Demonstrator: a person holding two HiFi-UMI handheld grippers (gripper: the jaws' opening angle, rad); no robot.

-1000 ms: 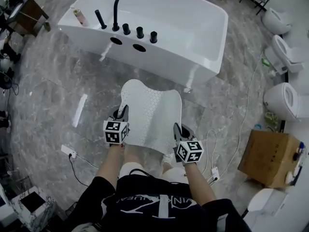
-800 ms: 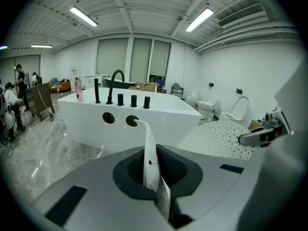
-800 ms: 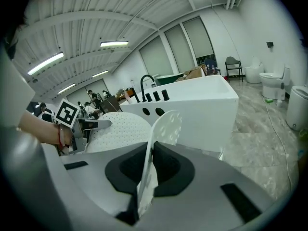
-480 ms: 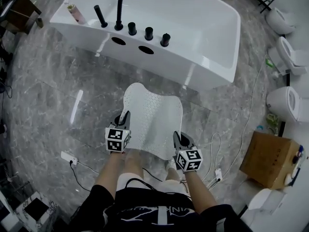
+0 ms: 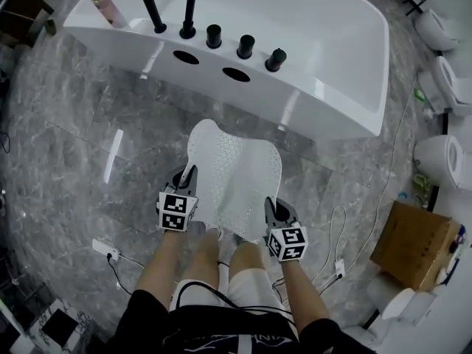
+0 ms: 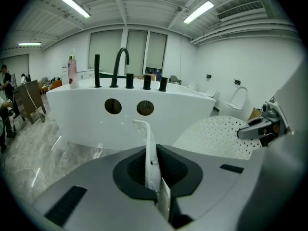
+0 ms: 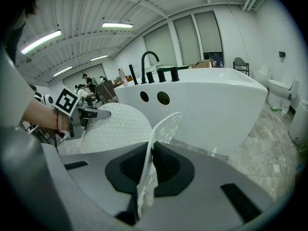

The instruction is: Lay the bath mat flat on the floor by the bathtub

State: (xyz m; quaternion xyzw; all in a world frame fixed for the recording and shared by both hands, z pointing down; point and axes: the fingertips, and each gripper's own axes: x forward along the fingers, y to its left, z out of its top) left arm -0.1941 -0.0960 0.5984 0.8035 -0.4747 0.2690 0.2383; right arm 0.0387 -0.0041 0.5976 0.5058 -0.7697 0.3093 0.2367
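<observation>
While I stand on the grey floor just short of the tub, the mat is up between my two grippers, not laid yet.

Left gripper: clenched on the mat's near-left edge. Its own view shows the thin white sheet pinched edge-on, deep in the throat of the jaws.

Right gripper: likewise clamped, on the near-right edge, with the sheet standing upright between the jaws.

Why held so: a grip at each near corner spreads the sheet to full width, so it bows across the middle rather than folding on itself. The rounded, perforated far end points at the tub wall, on the side with the black spout and knobs. It looks clear of the floor, though I cannot be sure.

My legs are under the near edge, so the mat sits out ahead of my feet, square to the tub.

Judgement: positioning looks about done and lowering remains. The next move calls for both hands to come down evenly, far end landing first — an uneven drop could leave a curl or a skew.
</observation>
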